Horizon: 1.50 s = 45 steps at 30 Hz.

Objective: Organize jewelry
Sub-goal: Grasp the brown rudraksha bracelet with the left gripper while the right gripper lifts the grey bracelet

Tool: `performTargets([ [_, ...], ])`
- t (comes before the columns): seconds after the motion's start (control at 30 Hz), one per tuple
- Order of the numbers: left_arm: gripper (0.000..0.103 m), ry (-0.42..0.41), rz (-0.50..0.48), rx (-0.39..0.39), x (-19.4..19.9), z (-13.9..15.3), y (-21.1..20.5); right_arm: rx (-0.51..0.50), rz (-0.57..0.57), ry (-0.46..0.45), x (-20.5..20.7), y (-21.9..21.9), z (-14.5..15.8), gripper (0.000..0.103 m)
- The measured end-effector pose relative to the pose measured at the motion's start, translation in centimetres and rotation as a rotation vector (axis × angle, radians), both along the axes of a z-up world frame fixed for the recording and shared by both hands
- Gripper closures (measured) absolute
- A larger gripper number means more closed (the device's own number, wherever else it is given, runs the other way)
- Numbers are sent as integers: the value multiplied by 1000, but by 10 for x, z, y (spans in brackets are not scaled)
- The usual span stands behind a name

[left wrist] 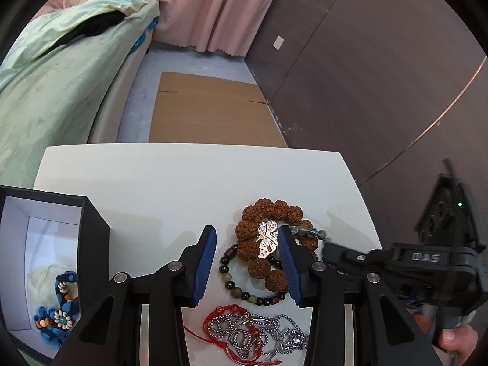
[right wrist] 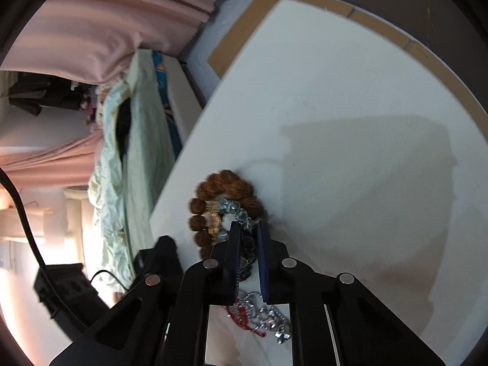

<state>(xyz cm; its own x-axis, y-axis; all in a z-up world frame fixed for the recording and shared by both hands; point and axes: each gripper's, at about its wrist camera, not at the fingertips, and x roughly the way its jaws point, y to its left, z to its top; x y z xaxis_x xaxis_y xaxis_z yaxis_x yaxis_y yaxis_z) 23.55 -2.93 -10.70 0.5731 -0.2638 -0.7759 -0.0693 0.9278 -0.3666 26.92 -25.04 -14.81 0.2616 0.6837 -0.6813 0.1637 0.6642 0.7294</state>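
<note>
While the left hand-held gripper (left wrist: 247,263) gapes empty, the right hand-held gripper (right wrist: 247,228) nearly closes on the grey bead bracelet (right wrist: 241,213); next, lift toward the box (left wrist: 91,228) at nine o'clock.

Bedroom: bed (left wrist: 45,91) w/ pink curtains (left wrist: 198,6).

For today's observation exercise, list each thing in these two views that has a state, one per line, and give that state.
left gripper: jaws open, over the jewelry pile.
right gripper: jaws nearly shut around the glassy bead strand.
black box: open, blue flower bracelet inside.
brown seed bracelet: on the table.
silver chains: tangled with red cord.
</note>
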Motion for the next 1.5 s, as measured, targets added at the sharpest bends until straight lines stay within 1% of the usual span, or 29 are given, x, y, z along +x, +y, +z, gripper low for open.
performTargets([
  [0.17, 59, 2, -2, 6, -2, -2, -2, 87, 35, -114, -13, -1, 29, 91],
  [0.27, 59, 7, -8, 9, -2, -5, -5, 110, 35, -189, -18, -4, 48, 91],
  [0.4, 59, 18, -17, 30, 2, -11, -11, 116, -3, -244, -20, -18, 61, 91],
  [0.47, 60, 24, -21, 52, 4, -15, -16, 98, -27, -248, -19, -24, 63, 91],
  [0.5, 63, 26, -24, 63, 5, -17, -18, 88, -38, -244, -18, -28, 62, 91],
  [0.53, 70, 31, -27, 71, 6, -20, -20, 86, -44, -239, -17, -30, 62, 91],
  [0.57, 72, 39, -31, 81, 7, -22, -22, 86, -50, -232, -16, -32, 60, 91],
  [0.7, 73, 28, -30, 130, 9, -25, -26, 63, -60, -218, -14, -32, 60, 91],
  [0.8, 73, 47, -31, 143, 10, -30, -27, 60, -51, -211, -15, -32, 60, 91],
  [0.83, 74, 42, -33, 147, 9, -30, -28, 58, -48, -209, -16, -30, 59, 91],
  [0.93, 83, 38, -26, 164, 8, -28, -29, 54, -44, -208, -19, -33, 60, 91],
  [0.97, 83, 32, -24, 167, 7, -26, -29, 49, -43, -209, -19, -32, 61, 91],
  [1.07, 83, 19, -28, 156, 4, -21, -28, 39, -47, -203, -17, -31, 60, 91],
  [1.3, 84, -55, -51, 138, -10, 4, -32, 40, -69, -208, -21, -36, 62, 91],
  [1.43, 84, -81, -60, 98, -21, 16, -33, 36, -70, -211, -25, -39, 63, 91],
  [1.5, 84, -96, -65, 92, -26, 23, -34, 32, -67, -215, -28, -39, 64, 91],
])
